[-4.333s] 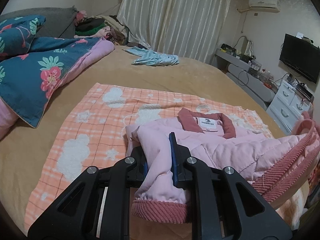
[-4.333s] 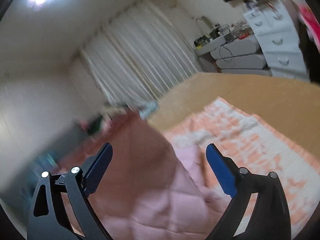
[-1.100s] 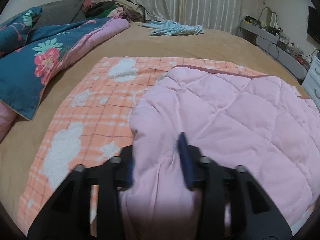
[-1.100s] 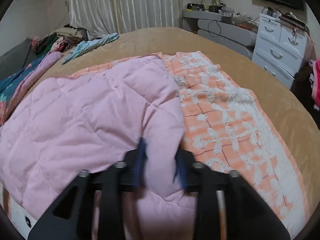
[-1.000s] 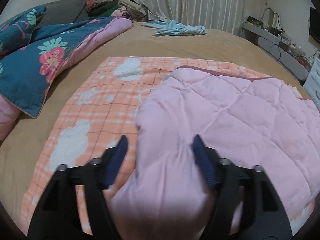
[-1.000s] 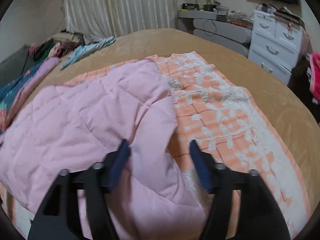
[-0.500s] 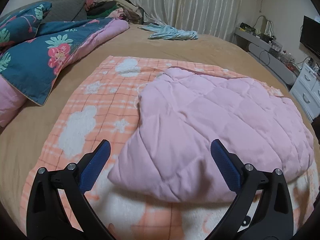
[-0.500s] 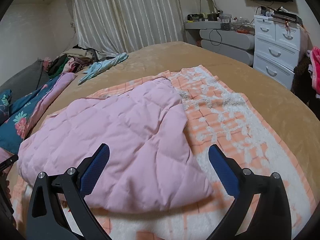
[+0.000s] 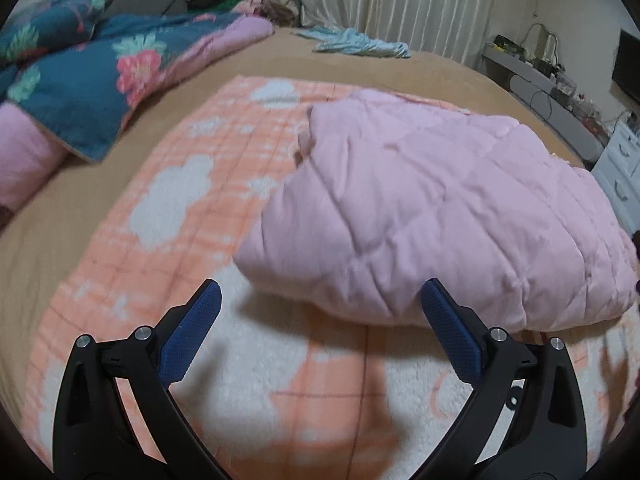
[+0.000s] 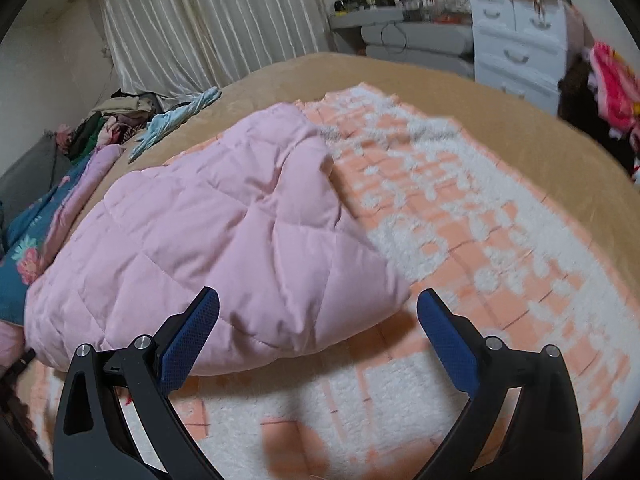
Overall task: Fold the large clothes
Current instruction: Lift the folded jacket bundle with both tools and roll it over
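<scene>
Pink quilted jacket [image 9: 432,200] folded on orange blanket [image 9: 180,200] — grippers clear.

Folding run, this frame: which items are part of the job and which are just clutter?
Job:
- pink quilted jacket, folded, lying on the orange blanket
- left gripper, open, empty
- right gripper, open, empty

Lying about:
- floral duvet
- light blue garment further up the bed
- clothes pile by the curtain
- white drawers
</scene>
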Motion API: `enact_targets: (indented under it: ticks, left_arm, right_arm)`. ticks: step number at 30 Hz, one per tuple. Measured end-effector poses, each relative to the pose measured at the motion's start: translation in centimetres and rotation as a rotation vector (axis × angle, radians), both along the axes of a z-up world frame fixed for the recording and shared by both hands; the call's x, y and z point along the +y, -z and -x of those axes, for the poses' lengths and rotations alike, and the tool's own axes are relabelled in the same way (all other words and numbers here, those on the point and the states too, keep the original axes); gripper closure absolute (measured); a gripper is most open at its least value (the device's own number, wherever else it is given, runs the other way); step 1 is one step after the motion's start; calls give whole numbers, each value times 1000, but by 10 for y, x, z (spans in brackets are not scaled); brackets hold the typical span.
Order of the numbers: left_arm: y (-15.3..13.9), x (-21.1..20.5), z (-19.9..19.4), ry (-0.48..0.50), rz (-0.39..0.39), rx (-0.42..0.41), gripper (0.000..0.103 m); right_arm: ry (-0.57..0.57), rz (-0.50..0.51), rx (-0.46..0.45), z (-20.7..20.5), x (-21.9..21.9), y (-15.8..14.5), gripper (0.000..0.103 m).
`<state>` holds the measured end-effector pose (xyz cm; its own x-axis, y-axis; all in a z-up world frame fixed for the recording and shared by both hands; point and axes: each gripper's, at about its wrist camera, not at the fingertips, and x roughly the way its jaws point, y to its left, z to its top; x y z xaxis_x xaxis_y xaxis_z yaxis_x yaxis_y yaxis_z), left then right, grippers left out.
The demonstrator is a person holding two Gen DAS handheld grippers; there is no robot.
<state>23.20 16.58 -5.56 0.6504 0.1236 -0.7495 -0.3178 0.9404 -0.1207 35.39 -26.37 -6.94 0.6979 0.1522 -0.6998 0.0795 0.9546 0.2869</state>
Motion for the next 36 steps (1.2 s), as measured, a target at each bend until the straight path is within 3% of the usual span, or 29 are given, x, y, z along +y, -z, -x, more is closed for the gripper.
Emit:
enact_targets:
  ticks: [9, 17, 22, 25, 31, 32, 35, 36]
  left_arm:
    - [22, 20, -2, -48, 271, -41, 9]
    - [44, 37, -23, -63, 639, -84, 9]
    - [58, 39, -42, -76, 775, -101, 9]
    - [65, 41, -48, -78, 820, -109, 9]
    - [67, 37, -61, -67, 768, -123, 9]
    - [66, 35, -65, -55, 746, -124, 10]
    - [67, 32, -68, -41, 718, -139, 26]
    - [66, 30, -68, -33, 703, -144, 33]
  right_arm:
    - [17, -244, 109, -15, -12, 36, 4]
    - [0, -325, 110, -31, -7, 46, 4]
    - [-9, -375, 105, -41, -4, 53, 4]
    - [-10, -391, 90, -49, -1, 56, 4]
    - [-13, -410, 56, -63, 7, 59, 6]
    - [-22, -410, 50, -64, 8, 59, 13]
    - [-64, -431, 32, -68, 10, 58, 36]
    - [-75, -435, 27, -69, 11, 57, 40]
